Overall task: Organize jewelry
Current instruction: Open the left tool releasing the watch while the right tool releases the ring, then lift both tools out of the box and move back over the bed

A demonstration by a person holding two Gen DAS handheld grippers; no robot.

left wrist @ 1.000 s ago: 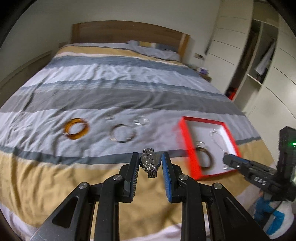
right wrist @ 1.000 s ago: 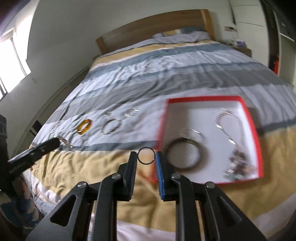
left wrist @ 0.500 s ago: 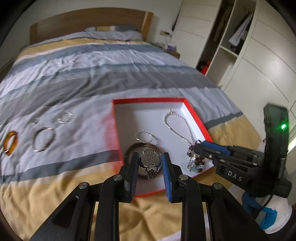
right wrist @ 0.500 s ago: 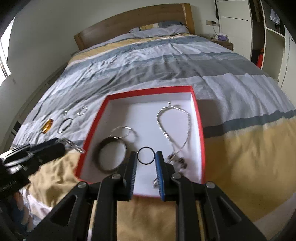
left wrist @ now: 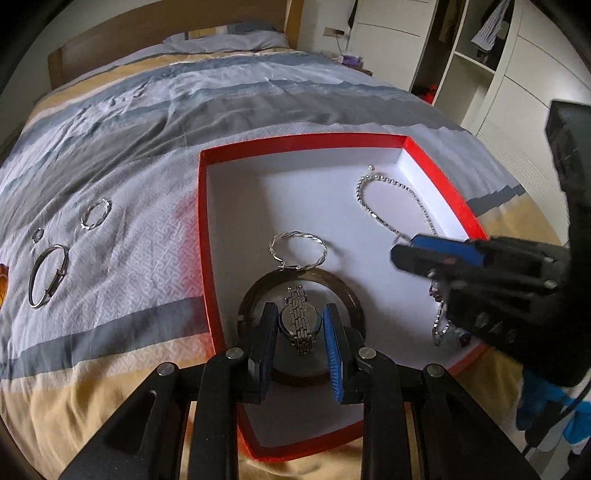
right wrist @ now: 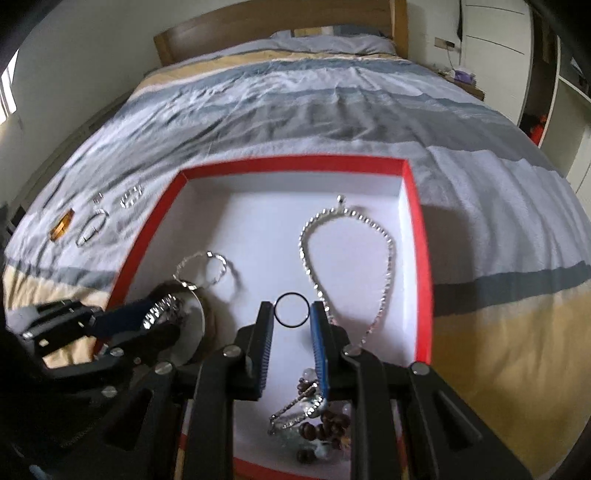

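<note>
My left gripper (left wrist: 300,325) is shut on a silver metal-band watch (left wrist: 300,321) and holds it over the near left part of the red box (left wrist: 295,142), above a dark bangle (left wrist: 354,295). My right gripper (right wrist: 291,314) is shut on a thin black ring (right wrist: 291,309) and holds it over the box's white floor (right wrist: 266,229). In the box lie a twisted silver bangle (left wrist: 298,247), a silver chain necklace (right wrist: 347,258) and a bead bracelet (right wrist: 325,424). The right gripper also shows in the left wrist view (left wrist: 417,254); the left gripper shows in the right wrist view (right wrist: 147,317).
On the striped bedspread left of the box lie an amber bangle (right wrist: 61,228), a plain silver bangle (left wrist: 48,275), a small twisted ring (left wrist: 96,214) and a tiny ring (left wrist: 37,234). A wooden headboard (right wrist: 273,22) is at the far end; wardrobes (left wrist: 498,55) stand on the right.
Both grippers have moved forward and lower over the red box, still holding the watch and the black ring. The box now fills more of both views.
</note>
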